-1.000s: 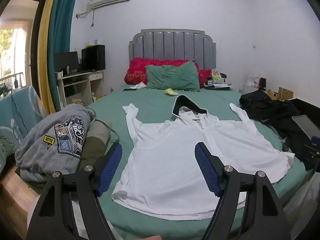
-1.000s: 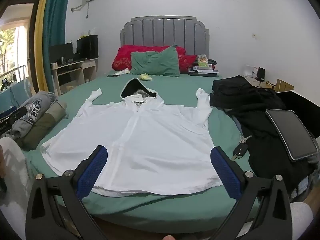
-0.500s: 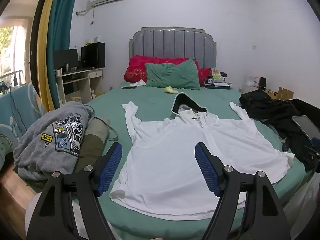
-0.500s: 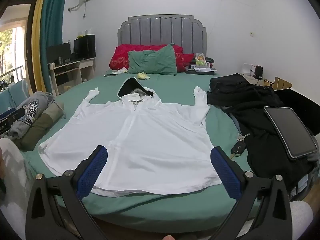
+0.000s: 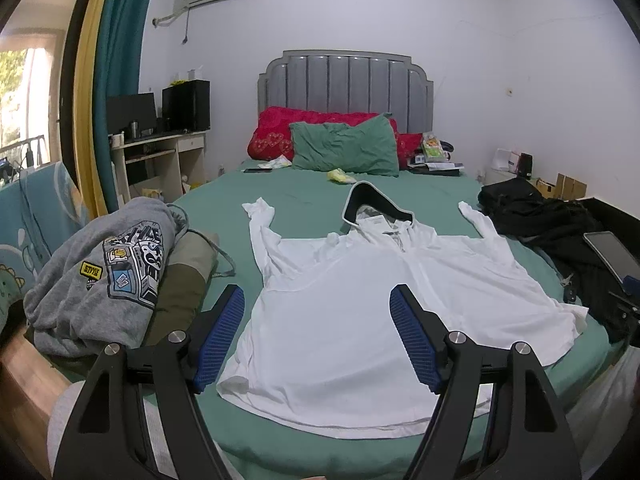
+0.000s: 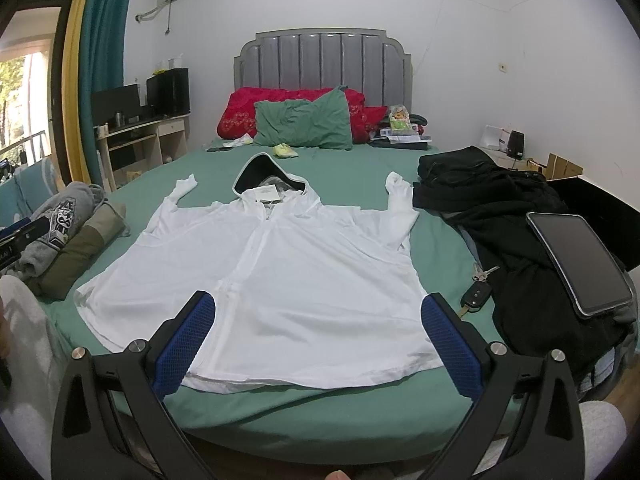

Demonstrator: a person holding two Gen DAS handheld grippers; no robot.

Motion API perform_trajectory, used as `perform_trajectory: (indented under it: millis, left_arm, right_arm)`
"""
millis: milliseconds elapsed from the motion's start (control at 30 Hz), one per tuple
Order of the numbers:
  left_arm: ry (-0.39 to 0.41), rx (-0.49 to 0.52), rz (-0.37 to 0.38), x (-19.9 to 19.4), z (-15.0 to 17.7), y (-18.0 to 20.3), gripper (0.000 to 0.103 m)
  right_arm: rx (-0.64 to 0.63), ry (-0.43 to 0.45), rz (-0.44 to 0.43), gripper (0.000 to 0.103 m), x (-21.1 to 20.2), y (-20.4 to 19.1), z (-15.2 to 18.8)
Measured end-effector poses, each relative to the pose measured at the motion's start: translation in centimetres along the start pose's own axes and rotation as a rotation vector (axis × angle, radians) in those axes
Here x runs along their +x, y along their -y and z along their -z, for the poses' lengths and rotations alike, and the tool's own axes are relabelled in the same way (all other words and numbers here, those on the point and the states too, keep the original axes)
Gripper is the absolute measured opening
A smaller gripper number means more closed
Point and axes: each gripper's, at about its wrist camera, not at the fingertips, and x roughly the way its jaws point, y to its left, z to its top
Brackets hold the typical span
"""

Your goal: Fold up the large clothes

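A white hooded jacket (image 5: 372, 308) lies spread flat, front up, on the green bed (image 5: 304, 200), hood toward the headboard and both sleeves angled up. It also shows in the right wrist view (image 6: 288, 272). My left gripper (image 5: 316, 300) is open and empty, held above the hem on the jacket's left half. My right gripper (image 6: 318, 308) is open wide and empty, above the hem near the bed's foot edge.
A grey sweatshirt (image 5: 104, 276) on an olive garment (image 5: 180, 280) lies at the bed's left edge. Black clothes (image 6: 500, 216), a tablet (image 6: 580, 264) and a car key (image 6: 476, 294) lie at the right. Pillows (image 6: 304, 120) lean on the headboard. A desk (image 5: 156, 156) stands left.
Both grippers have drifted slightly, so the jacket sits a little lower and closer in each view. The jacket has not moved and both grippers stay open.
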Motion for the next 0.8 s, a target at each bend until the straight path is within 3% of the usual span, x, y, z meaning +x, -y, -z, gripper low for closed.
perform_trajectory:
  millis: [800]
  left_arm:
    - [-0.004,-0.004,0.003,0.02,-0.01,-0.07,0.078]
  right_arm:
    - [-0.008,0.007,-0.001,0.102,-0.18,-0.33,-0.01]
